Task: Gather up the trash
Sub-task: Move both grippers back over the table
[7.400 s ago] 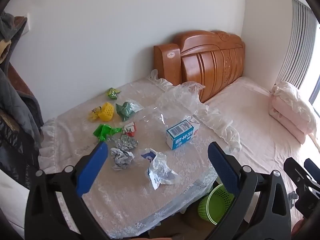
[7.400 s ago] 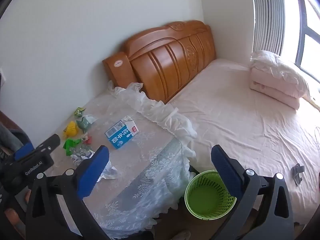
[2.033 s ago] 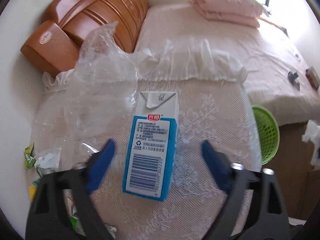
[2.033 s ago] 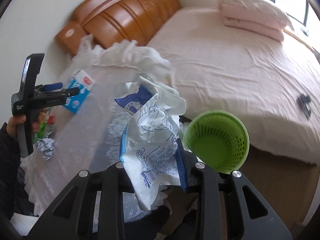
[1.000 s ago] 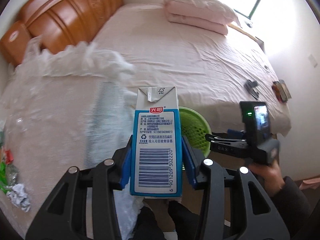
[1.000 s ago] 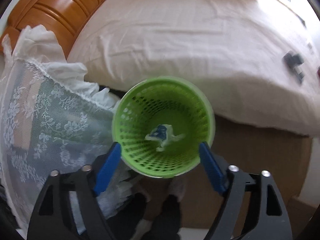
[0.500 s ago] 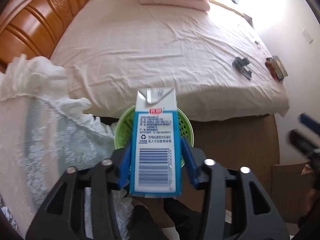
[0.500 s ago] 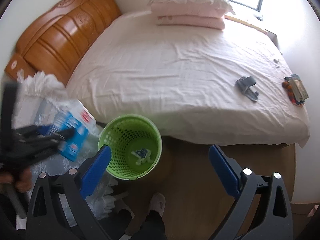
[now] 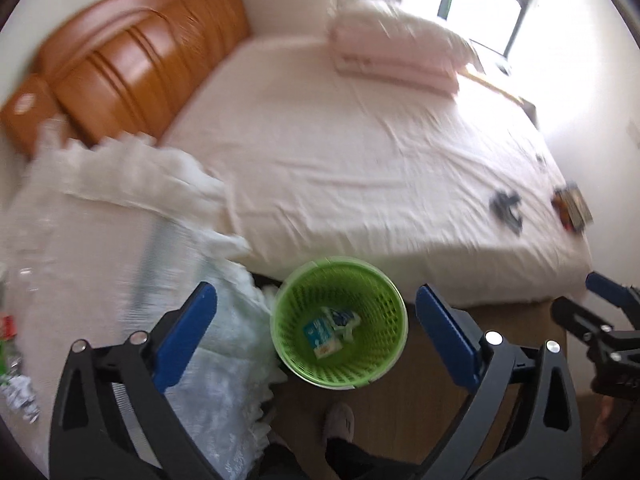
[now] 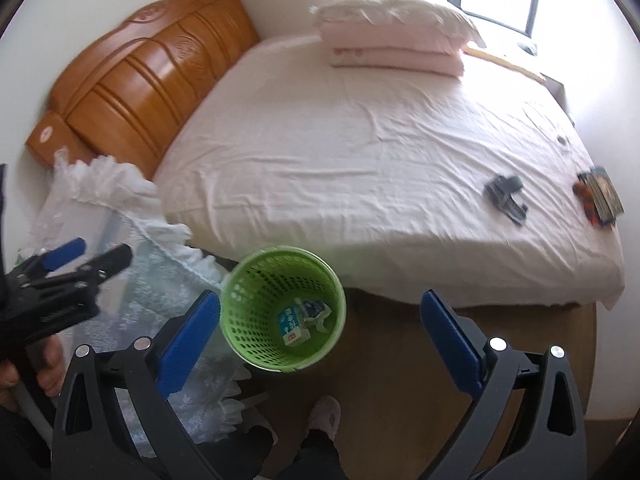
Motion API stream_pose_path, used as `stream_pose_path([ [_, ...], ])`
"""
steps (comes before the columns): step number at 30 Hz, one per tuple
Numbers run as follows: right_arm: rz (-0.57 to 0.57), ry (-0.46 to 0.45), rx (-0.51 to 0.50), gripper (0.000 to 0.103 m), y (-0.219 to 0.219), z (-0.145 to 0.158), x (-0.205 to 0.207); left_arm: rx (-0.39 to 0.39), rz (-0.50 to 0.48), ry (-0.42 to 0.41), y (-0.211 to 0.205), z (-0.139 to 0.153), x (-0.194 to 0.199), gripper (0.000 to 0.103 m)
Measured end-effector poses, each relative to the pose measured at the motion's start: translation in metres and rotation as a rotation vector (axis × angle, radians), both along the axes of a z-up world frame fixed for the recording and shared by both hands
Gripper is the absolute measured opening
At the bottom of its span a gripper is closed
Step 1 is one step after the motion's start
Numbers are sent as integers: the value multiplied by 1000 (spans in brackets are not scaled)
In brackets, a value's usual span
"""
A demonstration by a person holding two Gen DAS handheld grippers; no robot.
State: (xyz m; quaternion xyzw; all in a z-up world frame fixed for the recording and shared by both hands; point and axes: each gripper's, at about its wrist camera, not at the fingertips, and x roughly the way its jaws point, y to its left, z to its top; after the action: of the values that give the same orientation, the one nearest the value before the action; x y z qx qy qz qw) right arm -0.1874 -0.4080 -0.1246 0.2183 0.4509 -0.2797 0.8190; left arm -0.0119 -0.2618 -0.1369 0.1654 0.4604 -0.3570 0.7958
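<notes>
A green mesh waste basket (image 9: 384,280) stands on the wooden floor between the lace-covered table and the bed; it also shows in the right wrist view (image 10: 248,280). Inside it lie the blue and white milk carton (image 9: 322,334) (image 10: 294,326) and a crumpled white and blue wrapper (image 9: 342,317) (image 10: 314,307). My left gripper (image 9: 316,334) is open and empty above the basket. My right gripper (image 10: 320,334) is open and empty, just right of the basket. More trash shows blurred at the table's left edge (image 9: 18,394).
The lace-covered table (image 9: 92,248) is at the left, the bed (image 10: 380,152) with folded pink bedding (image 10: 396,48) behind. Small dark items (image 10: 506,196) lie on the bed's right side. The person's slippered foot (image 10: 324,416) is on the floor below the basket.
My left gripper has opened and let go of the milk carton, which now lies in the basket. My right gripper stays open and has shifted a little.
</notes>
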Motion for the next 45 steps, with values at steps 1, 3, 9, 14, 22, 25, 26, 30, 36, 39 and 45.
stream_pose_path([
  [1, 8, -13, -8, 100, 5, 7, 3, -11, 19, -18, 8, 10, 1, 95],
  [3, 35, -53, -28, 101, 18, 25, 13, -38, 52, -45, 25, 30, 3, 95],
  [9, 119, -158, -61, 101, 58, 66, 37, -92, 146, -100, 88, 76, 4, 95],
  [14, 169, -216, -59, 101, 89, 80, 56, -73, 249, -111, 135, 83, 0, 95],
  [22, 285, -211, -20, 101, 137, 76, 88, -51, 421, -120, 214, 77, -6, 95],
  [25, 332, -209, -20, 101, 155, 76, 96, -61, 468, -108, 232, 78, -2, 95],
  [26, 350, -212, -16, 101, 162, 76, 100, -63, 481, -108, 237, 78, -3, 95],
  [30, 405, -217, -4, 101, 183, 74, 109, -59, 523, -115, 256, 79, -5, 95],
  [36, 490, -197, 19, 101, 214, 67, 130, -45, 602, -115, 289, 77, -7, 95],
  [39, 530, -188, 29, 101, 227, 65, 138, -38, 648, -104, 307, 73, -4, 95],
  [45, 594, -160, 35, 101, 255, 58, 155, -31, 732, -82, 343, 65, 5, 95],
])
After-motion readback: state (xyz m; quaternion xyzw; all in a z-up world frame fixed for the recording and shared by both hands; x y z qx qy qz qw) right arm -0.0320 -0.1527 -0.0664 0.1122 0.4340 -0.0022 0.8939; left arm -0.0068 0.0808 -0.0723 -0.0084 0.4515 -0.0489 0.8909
